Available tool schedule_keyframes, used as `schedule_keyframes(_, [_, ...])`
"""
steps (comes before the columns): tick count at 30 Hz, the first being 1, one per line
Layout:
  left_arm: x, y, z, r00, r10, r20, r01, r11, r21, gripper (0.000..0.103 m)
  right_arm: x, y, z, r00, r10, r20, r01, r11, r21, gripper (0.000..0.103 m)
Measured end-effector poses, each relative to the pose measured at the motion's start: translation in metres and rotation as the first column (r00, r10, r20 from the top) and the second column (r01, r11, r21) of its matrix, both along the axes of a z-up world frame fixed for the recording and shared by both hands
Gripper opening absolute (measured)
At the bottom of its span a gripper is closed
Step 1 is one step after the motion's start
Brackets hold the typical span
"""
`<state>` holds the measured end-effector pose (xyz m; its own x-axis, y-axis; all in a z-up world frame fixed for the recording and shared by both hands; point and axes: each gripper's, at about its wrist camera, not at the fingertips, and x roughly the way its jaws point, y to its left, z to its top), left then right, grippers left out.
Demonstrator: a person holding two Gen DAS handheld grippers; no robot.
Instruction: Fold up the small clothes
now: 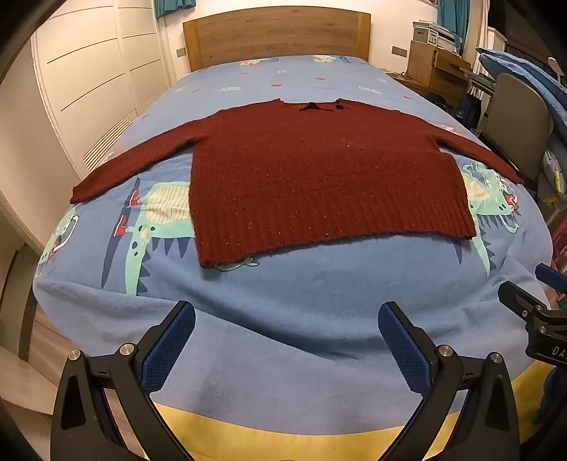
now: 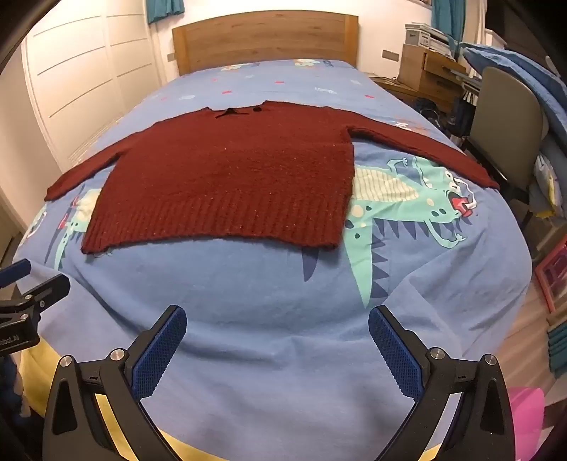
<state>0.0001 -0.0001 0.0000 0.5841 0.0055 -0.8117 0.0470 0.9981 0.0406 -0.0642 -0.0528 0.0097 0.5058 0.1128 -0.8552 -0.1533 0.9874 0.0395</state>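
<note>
Dark red knit sweater (image 1: 319, 177) spread flat on the bed (image 1: 283, 312), sleeves out to both sides, ribbed hem toward the cameras, neckline toward the wooden headboard (image 1: 276, 33); lying over a blue dinosaur-print sheet (image 2: 407, 198); left gripper (image 1: 286, 349) low over the foot of the bed, fingers (image 1: 166, 349) wide apart, holding nothing; right gripper (image 2: 277, 344) likewise short of the hem, fingers (image 2: 397, 349) spread, holding nothing; storage box (image 1: 421, 33) on a desk at right, contents not discernible.
</note>
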Motion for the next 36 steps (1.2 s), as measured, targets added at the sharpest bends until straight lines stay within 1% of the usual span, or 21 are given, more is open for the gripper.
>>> schedule_keyframes(6, [-0.0006, -0.0006, -0.0001, 1.000, 0.003, 0.000, -0.003, 1.000, -0.004, 0.102, -0.0017, -0.0079, -0.0023, 1.000, -0.002, 0.005, 0.002, 1.000, 0.011, 0.103])
schedule_keyframes(15, [-0.0004, 0.0014, 0.0008, 1.000, 0.004, -0.005, -0.005, 1.000, -0.014, 0.102, 0.0001, -0.0025, -0.0008, 1.000, -0.004, 0.002, 0.004, 1.000, -0.015, 0.103])
schedule_keyframes(36, [-0.0005, 0.0005, 0.0002, 1.000, 0.014, 0.021, -0.015, 1.000, 0.005, 0.102, 0.0007, -0.0024, 0.0054, 1.000, 0.001, 0.013, -0.001, 1.000, -0.018, 0.103])
